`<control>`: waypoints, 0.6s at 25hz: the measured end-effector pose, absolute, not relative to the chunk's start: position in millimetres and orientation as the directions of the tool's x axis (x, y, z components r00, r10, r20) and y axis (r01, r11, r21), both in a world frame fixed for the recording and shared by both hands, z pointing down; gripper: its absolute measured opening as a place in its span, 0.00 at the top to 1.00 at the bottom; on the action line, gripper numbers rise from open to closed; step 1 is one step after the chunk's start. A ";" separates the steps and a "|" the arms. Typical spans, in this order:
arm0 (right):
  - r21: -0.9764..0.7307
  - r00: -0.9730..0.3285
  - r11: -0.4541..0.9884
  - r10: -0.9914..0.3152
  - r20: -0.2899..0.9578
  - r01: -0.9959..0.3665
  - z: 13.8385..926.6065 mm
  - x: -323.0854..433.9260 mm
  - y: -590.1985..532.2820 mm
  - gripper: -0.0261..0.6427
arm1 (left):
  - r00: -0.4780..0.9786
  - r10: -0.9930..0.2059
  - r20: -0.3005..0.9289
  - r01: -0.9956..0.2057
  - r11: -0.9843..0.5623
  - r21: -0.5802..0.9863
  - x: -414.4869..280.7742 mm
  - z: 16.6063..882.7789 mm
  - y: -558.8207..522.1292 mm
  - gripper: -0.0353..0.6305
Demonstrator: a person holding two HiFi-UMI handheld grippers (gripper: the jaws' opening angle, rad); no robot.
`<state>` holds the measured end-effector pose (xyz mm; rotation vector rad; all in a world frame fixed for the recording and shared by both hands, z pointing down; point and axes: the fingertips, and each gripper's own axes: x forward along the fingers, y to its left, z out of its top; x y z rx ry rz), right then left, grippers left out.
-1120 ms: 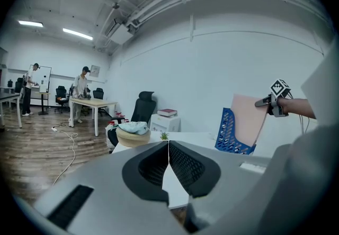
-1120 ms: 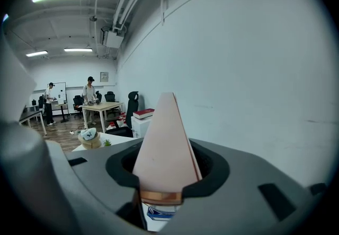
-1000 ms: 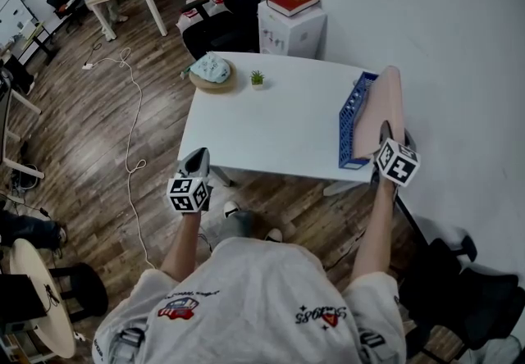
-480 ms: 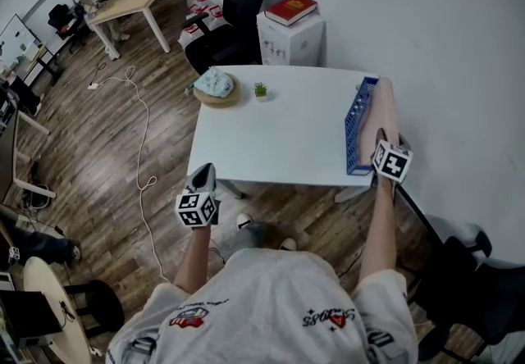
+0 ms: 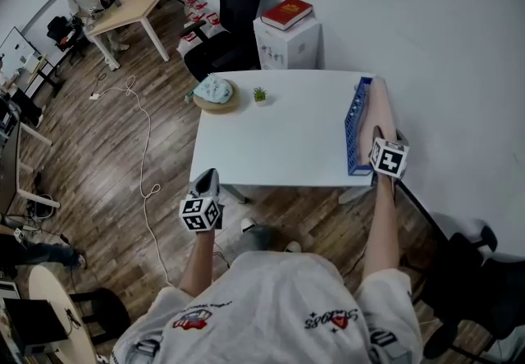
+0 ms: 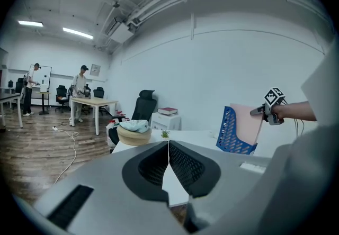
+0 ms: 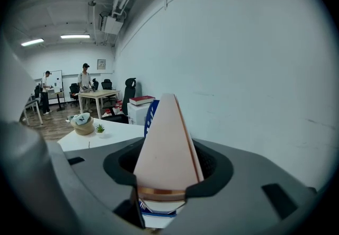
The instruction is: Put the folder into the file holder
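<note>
A pink folder point(image 5: 380, 111) stands on edge in the blue mesh file holder point(image 5: 353, 129) at the right end of the white table point(image 5: 279, 141). My right gripper point(image 5: 379, 142) is at the folder's near end. In the right gripper view the folder point(image 7: 167, 144) rises between the jaws, which have just been opening and now stand wide; the holder point(image 7: 152, 111) shows behind it. My left gripper point(image 5: 205, 183) hangs off the table's near left corner, shut and empty point(image 6: 168, 155). From there I see the folder point(image 6: 247, 123), the holder point(image 6: 228, 131) and the right gripper point(image 6: 260, 111).
A round basket with a cloth point(image 5: 214, 92) and a small plant point(image 5: 260, 95) sit at the table's far left. Behind the table are a black office chair point(image 5: 236, 2) and a white cabinet with a red book point(image 5: 288, 13). A white wall runs along the right.
The right gripper and the folder have come down, so the folder sits lower in the file holder. The left gripper has kept its place.
</note>
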<state>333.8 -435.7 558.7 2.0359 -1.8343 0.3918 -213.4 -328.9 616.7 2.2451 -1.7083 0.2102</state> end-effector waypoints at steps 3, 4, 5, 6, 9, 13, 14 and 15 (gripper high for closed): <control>0.112 0.112 -0.072 -0.906 0.408 -0.991 552.1 327.9 -429.3 0.62 | 0.287 -0.910 0.299 -0.956 -0.253 0.147 -207.3 615.3 -328.2 0.93; 0.112 0.115 -0.076 -0.911 0.397 -0.991 547.2 326.1 -425.0 0.62 | 0.290 -0.909 0.299 -0.956 -0.256 0.146 -205.6 614.3 -328.6 0.93; 0.115 0.119 -0.081 -0.918 0.379 -0.990 540.9 325.1 -421.9 0.63 | 0.293 -0.908 0.299 -0.955 -0.261 0.144 -203.8 613.4 -329.3 0.94; 0.120 0.121 -0.083 -0.927 0.355 -0.989 533.0 323.8 -419.8 0.63 | 0.297 -0.907 0.300 -0.954 -0.266 0.141 -202.1 612.8 -329.9 0.94; 0.141 0.116 -0.079 -0.954 0.276 -0.987 502.1 318.3 -415.9 0.65 | 0.308 -0.902 0.304 -0.951 -0.280 0.132 -195.6 612.1 -331.3 0.93; 0.223 0.085 -0.048 -0.983 0.163 -0.974 455.2 298.4 -409.4 0.69 | 0.329 -0.895 0.301 -0.944 -0.305 0.123 -182.0 611.0 -334.2 0.94; 0.234 0.069 -0.035 -0.988 0.138 -0.972 445.4 291.3 -407.0 0.71 | 0.334 -0.894 0.300 -0.943 -0.312 0.120 -178.6 610.6 -334.6 0.94; 0.235 0.048 -0.019 -0.992 0.118 -0.972 438.0 283.9 -405.0 0.74 | 0.338 -0.892 0.299 -0.941 -0.317 0.119 -175.5 610.2 -335.3 0.93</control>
